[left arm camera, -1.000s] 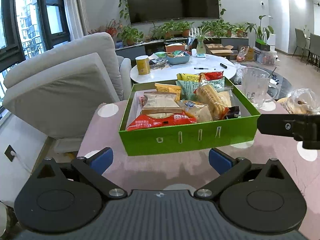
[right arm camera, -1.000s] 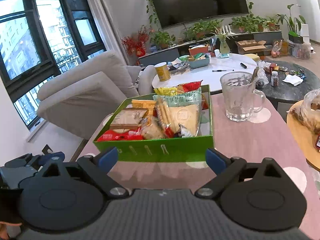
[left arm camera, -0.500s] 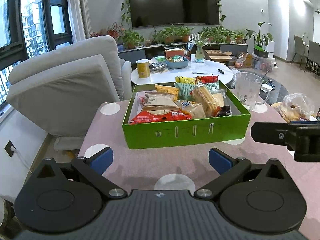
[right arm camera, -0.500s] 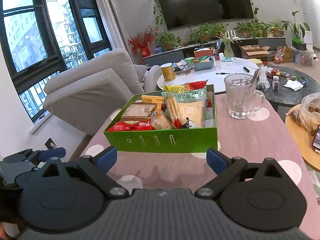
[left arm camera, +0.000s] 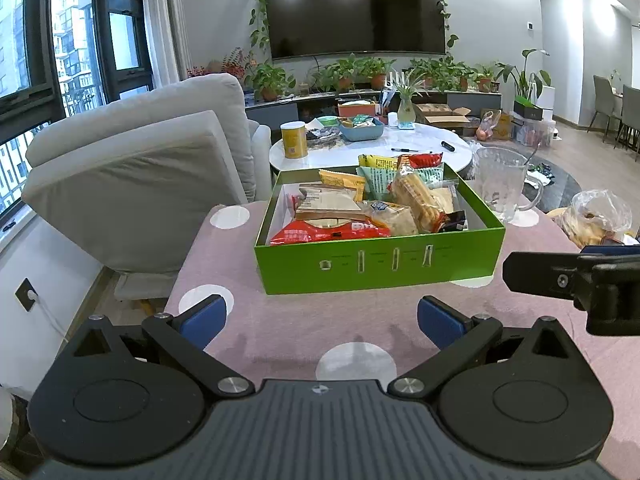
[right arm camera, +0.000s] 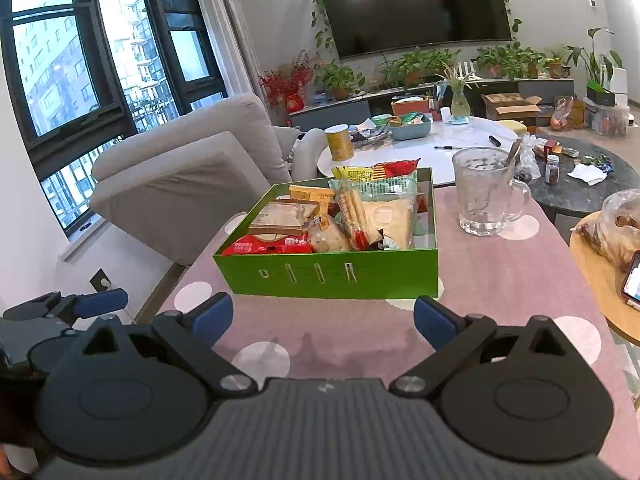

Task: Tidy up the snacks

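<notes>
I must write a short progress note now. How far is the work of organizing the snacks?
Done, apparently: the snack packets lie packed inside the green box on the pink tablecloth; I see no loose packets on it. In hand: nothing; the left gripper and right gripper are both open and empty, short of the box. Left: probably nothing.

Sharp, evenly bright frames; window [right arm camera: 60, 60] daylight, ceiling lights glare on television [left arm camera: 356, 8], fisheye-bent edges.
</notes>
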`<state>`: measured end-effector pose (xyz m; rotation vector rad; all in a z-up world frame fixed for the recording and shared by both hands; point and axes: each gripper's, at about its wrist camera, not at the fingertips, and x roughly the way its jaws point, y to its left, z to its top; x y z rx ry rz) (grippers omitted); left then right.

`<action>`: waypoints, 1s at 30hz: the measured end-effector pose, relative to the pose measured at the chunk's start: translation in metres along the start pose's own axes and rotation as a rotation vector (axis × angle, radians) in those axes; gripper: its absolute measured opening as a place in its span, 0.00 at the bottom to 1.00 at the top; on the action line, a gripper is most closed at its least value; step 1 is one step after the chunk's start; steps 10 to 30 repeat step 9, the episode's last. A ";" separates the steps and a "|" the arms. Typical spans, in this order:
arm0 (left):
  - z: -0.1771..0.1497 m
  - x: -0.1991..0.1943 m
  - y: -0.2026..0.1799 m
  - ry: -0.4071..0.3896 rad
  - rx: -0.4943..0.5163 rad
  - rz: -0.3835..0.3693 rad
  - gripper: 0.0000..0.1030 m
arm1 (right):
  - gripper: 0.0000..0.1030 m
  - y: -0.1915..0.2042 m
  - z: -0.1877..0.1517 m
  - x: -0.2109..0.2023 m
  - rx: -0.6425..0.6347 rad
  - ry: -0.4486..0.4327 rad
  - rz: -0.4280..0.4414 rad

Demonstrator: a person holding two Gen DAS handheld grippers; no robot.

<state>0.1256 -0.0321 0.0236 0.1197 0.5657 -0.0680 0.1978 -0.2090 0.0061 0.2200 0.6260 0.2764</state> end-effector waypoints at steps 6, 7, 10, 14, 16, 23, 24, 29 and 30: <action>-0.001 -0.001 0.000 0.003 0.003 0.000 0.99 | 0.80 0.002 -0.001 0.000 -0.006 0.002 0.004; -0.001 -0.001 0.001 0.002 0.003 0.001 0.99 | 0.80 0.002 -0.001 0.000 -0.006 0.002 0.004; -0.001 -0.001 0.001 0.003 0.001 0.002 0.99 | 0.80 0.002 -0.001 0.000 -0.008 0.003 0.006; -0.001 -0.001 0.001 0.003 0.001 0.002 0.99 | 0.80 0.002 -0.001 0.000 -0.008 0.003 0.006; -0.001 -0.001 0.001 0.003 0.001 0.002 0.99 | 0.80 0.002 -0.001 0.000 -0.008 0.003 0.006; -0.001 -0.001 0.001 0.003 0.001 0.002 0.99 | 0.80 0.002 -0.001 0.000 -0.008 0.003 0.006; -0.001 -0.001 0.001 0.003 0.001 0.002 0.99 | 0.80 0.002 -0.001 0.000 -0.008 0.003 0.006; -0.001 -0.001 0.001 0.003 0.001 0.002 0.99 | 0.80 0.002 -0.001 0.000 -0.008 0.003 0.006; -0.001 -0.001 0.001 0.003 0.001 0.002 0.99 | 0.80 0.002 -0.001 0.000 -0.008 0.003 0.006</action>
